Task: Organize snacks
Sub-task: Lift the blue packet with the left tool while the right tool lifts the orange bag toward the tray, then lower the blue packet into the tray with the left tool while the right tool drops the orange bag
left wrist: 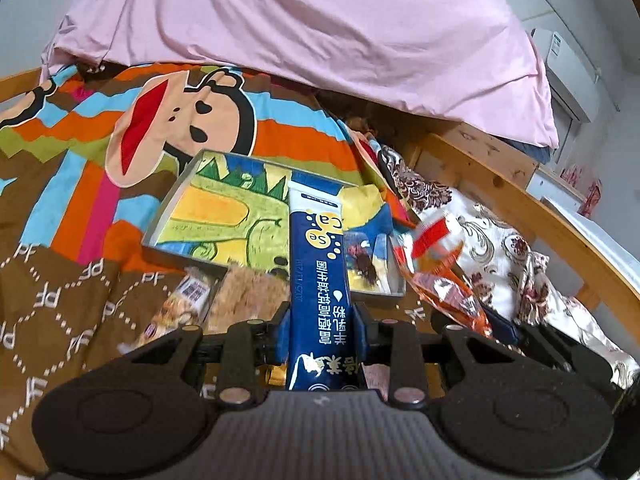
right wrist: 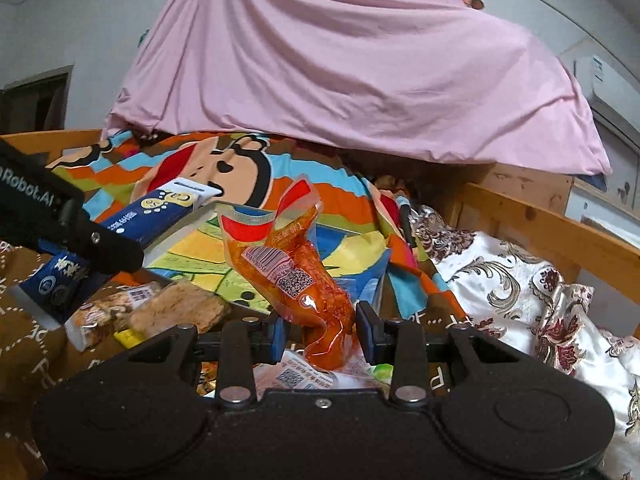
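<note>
Left gripper (left wrist: 322,330) is clamped on a blue stick sachet (left wrist: 318,264), which points toward 12 o'clock with its far end over the shallow tray (left wrist: 168,216) that lies on the cartoon bedsheet (left wrist: 100,128). At 8 o'clock from the sachet, two biscuit packets (left wrist: 224,300) rest against the tray's near rim. Right gripper (right wrist: 320,330) is closed on an orange vacuum pouch (right wrist: 296,256), held upright in front of the tray. More packets (right wrist: 304,374) lie under its fingers. A floral cloth (right wrist: 520,292) bunches at 3 o'clock beside a wooden bed rail (right wrist: 560,220). A pink sheet (right wrist: 360,64) hangs at 12 o'clock.
</note>
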`<state>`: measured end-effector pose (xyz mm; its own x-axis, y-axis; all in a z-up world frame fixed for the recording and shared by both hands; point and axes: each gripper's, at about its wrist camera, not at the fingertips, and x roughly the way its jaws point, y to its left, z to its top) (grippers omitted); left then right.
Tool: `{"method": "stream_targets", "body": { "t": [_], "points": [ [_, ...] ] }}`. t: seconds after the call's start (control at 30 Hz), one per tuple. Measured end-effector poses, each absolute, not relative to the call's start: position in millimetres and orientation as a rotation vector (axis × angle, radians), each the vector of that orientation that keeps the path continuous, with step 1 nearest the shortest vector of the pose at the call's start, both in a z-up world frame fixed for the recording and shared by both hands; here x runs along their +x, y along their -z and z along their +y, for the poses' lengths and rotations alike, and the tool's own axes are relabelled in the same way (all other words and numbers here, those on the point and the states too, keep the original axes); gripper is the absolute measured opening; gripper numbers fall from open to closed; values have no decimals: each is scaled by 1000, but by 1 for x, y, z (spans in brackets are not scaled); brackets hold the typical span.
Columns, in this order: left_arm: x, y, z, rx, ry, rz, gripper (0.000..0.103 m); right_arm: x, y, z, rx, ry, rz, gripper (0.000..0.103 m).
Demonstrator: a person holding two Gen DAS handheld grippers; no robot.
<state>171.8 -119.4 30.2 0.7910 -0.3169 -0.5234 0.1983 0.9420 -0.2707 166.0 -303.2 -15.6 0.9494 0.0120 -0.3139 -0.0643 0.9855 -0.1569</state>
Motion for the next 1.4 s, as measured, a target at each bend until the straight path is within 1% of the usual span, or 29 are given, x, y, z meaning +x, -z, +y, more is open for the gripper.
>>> {"method": "stream_targets", "body": {
  "t": [0.27, 0.53, 0.93, 1.1, 1.4],
  "points": [
    [219, -25, -130, -242, 292, 608, 34, 202, 20, -319, -153, 5, 294, 37],
    [285, -15, -148, -247, 285, 614, 34, 265, 27, -345, -35, 42, 299, 37],
    [392, 14, -165, -248, 154, 652, 34, 350, 61, -341, 105, -38, 344, 38],
    [413, 27, -170, -199, 131, 650, 34, 366, 69, -346, 162, -56, 362, 38],
    [428, 53, -160, -273, 76, 711, 34, 377, 77, -338, 164, -92, 386, 39]
  ]
}}
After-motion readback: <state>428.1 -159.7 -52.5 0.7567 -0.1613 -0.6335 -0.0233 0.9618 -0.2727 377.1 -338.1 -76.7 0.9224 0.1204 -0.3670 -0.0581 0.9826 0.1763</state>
